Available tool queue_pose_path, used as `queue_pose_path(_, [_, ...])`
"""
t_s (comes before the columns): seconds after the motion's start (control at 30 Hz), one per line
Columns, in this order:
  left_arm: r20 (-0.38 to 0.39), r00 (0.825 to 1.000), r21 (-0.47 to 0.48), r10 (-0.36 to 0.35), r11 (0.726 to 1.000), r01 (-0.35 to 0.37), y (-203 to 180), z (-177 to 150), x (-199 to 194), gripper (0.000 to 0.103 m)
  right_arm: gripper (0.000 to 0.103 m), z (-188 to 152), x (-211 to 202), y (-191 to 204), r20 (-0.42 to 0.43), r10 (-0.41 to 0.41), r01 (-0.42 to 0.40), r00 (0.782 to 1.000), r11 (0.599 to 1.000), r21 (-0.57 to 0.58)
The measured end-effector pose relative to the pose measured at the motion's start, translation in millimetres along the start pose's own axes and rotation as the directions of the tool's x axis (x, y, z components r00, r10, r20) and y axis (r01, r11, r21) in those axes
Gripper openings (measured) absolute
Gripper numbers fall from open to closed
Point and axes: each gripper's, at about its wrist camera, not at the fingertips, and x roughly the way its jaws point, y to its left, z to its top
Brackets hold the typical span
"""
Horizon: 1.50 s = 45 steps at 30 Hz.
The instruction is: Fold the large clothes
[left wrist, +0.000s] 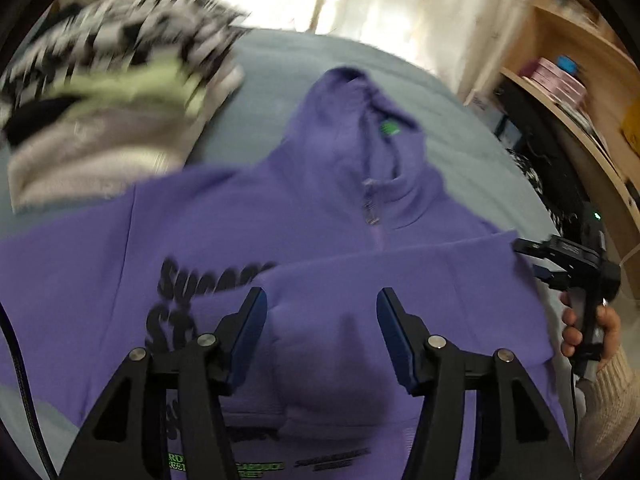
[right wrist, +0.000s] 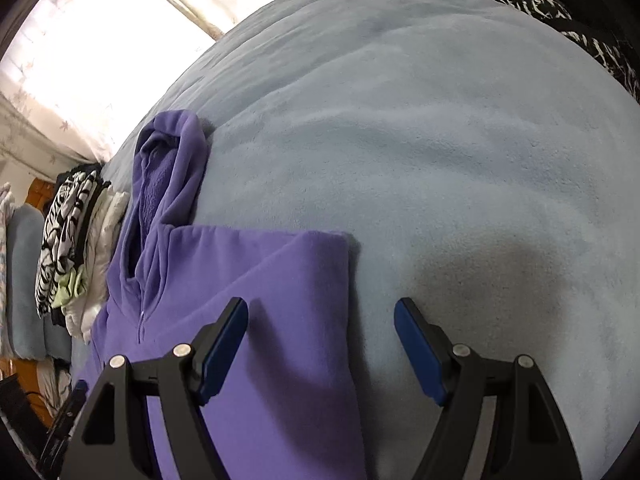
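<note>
A stack of folded clothes, zebra-print on top (right wrist: pixel 64 240), sits at the bed's left edge. Beside it, the purple fleece hoodie (left wrist: pixel 320 200) lies flat on the pale blue blanket (right wrist: pixel 440 160), long axis toward the far edge, hood pointing there, one sleeve folded across. The left gripper (left wrist: pixel 322 320) hovers over it, jaws spread, empty. The right gripper (right wrist: pixel 320 344) straddles the hoodie's right edge, jaws wide, empty.

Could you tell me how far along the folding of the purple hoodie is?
Done: the purple hoodie lies front up on the blue blanket, with one sleeve folded across the chest. In hand: nothing; the left gripper and right gripper hover open above it. Left: the other sleeve still spread out, the hood and the body folds.
</note>
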Motion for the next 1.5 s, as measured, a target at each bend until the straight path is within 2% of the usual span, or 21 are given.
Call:
queue_pose_path(0.17, [-0.069,0.997,-0.121,-0.016,0.993,0.008,36,-12,19,0.058,0.076,-1,2,2,0.001,0.001,-0.001,1.000,1.000,-0.022])
queue_pose_path(0.3, [-0.078,0.995,-0.129,-0.054,0.991,0.044,43,-16,23,0.060,0.068,1,3,3,-0.003,0.005,-0.005,1.000,1.000,-0.030])
queue_pose_path(0.37, [-0.085,0.993,-0.127,-0.078,0.990,0.067,43,-17,25,0.069,0.063,1,5,6,-0.008,0.010,-0.010,1.000,0.999,-0.034])
queue_pose_path(0.43, [-0.094,0.992,-0.116,-0.085,0.991,0.074,40,-18,27,0.073,0.057,0,6,7,-0.017,0.015,-0.016,1.000,0.999,-0.038])
queue_pose_path(0.57, [-0.110,0.991,-0.119,-0.071,0.991,0.058,36,-19,25,0.073,0.056,0,6,10,-0.025,0.034,-0.035,0.999,0.999,-0.039])
queue_pose_path(0.8, [-0.097,0.982,-0.286,-0.161,0.950,0.127,65,-33,17,0.075,0.056,-2,4,5,-0.028,0.061,-0.061,0.998,0.998,-0.025])
queue_pose_path(0.9, [-0.080,0.981,-0.299,-0.179,0.943,0.148,67,-34,18,0.073,0.056,-1,6,4,-0.027,0.062,-0.062,0.998,0.998,-0.019])
queue_pose_path(0.97, [-0.084,0.981,-0.280,-0.174,0.949,0.145,61,-31,23,0.073,0.056,-1,7,4,-0.023,0.063,-0.063,0.998,0.998,-0.016])
queue_pose_path(1.0, [-0.090,0.983,-0.270,-0.159,0.954,0.130,59,-30,25,0.071,0.056,-1,8,5,-0.021,0.064,-0.064,0.998,0.998,-0.015])
queue_pose_path(1.07, [-0.093,0.990,-0.232,-0.102,0.969,0.078,53,-28,29,0.051,0.050,-2,10,7,-0.019,0.060,-0.060,0.998,0.998,-0.014])
queue_pose_path(1.1, [-0.097,0.992,-0.221,-0.081,0.974,0.058,52,-27,29,0.048,0.047,-3,11,8,-0.016,0.053,-0.053,0.998,0.998,-0.015])
queue_pose_path(1.13, [-0.106,0.993,-0.196,-0.044,0.980,0.023,47,-24,31,0.038,0.038,-4,12,9,-0.013,0.040,-0.040,0.999,0.999,-0.018])
queue_pose_path(1.17, [-0.105,0.994,-0.170,-0.034,0.985,0.016,42,-21,30,0.019,0.032,-4,12,8,-0.014,0.031,-0.031,0.999,0.999,-0.025])
queue_pose_path(1.2, [-0.099,0.994,-0.155,-0.047,0.987,0.031,39,-18,28,0.015,0.025,-6,12,10,-0.009,0.029,-0.029,1.000,0.999,-0.039])
queue_pose_path(1.23, [-0.086,0.996,-0.143,-0.029,0.990,0.016,35,-15,24,0.014,0.021,-6,10,11,0.002,0.027,-0.027,1.000,0.998,-0.051])
queue_pose_path(1.37, [0.057,0.997,-0.024,0.057,0.998,-0.055,1,-1,-2,0.013,0.019,-9,-10,18,0.102,0.032,-0.023,0.994,0.996,-0.089])
queue_pose_path(1.43, [0.074,0.993,0.000,0.097,0.995,-0.097,-5,3,-1,0.013,0.019,-9,-14,18,0.138,0.016,-0.004,0.990,0.996,-0.091])
queue_pose_path(1.5, [0.040,0.990,0.002,0.132,0.991,-0.133,-2,4,12,0.013,0.021,-10,2,14,0.088,-0.054,0.062,0.995,0.995,-0.083])
